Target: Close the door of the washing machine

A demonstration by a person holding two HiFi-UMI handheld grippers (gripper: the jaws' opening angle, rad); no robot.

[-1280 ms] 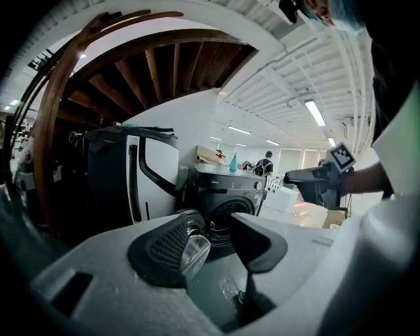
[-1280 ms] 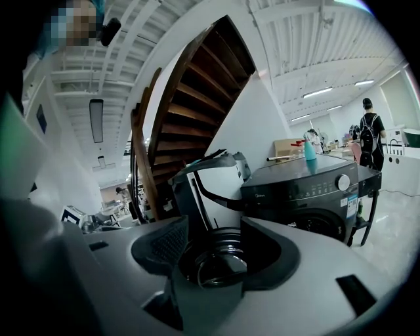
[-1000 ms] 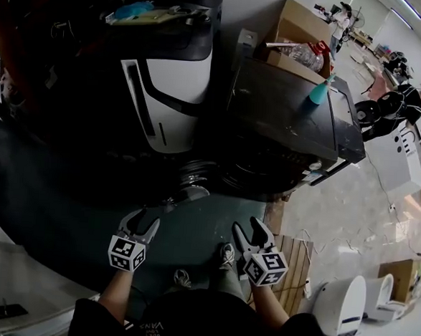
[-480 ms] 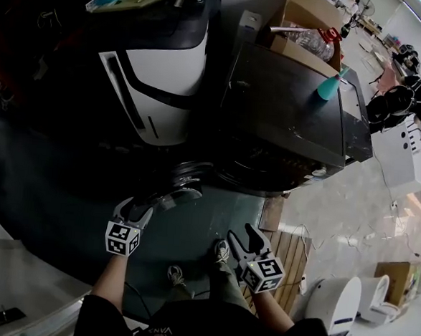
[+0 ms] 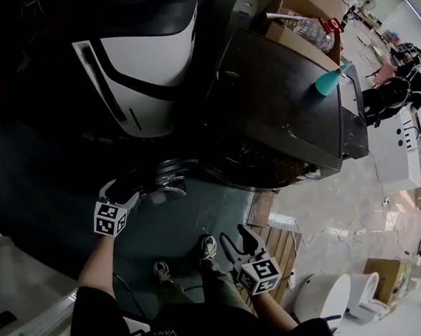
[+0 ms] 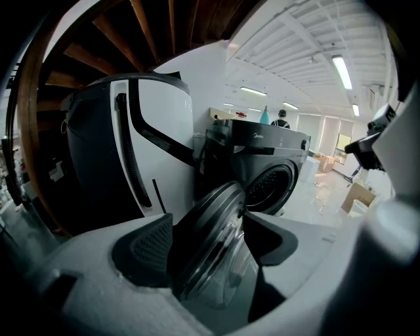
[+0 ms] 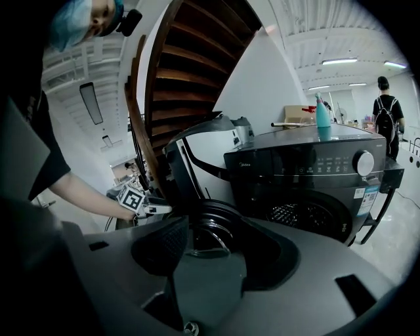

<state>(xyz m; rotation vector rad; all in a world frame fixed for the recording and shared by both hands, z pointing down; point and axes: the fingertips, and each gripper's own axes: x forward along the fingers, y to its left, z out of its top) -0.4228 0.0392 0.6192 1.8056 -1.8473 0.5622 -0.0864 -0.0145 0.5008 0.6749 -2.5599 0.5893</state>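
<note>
as the left gripper (image 5: 126, 188) is coming down to the open door (image 5: 168, 175), its jaws are widening around the rim for the closing push, right gripper (image 5: 235, 243) hanging released.

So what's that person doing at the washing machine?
A person stands in front of a dark washing machine with a tool in each hand. Its round door hangs open. The left hand-held gripper is at the door. Its jaws are opening, with the door's edge between them but not squeezed. The right hand-held gripper waits lower down, jaws apart and empty. The door is not closed yet.
</note>
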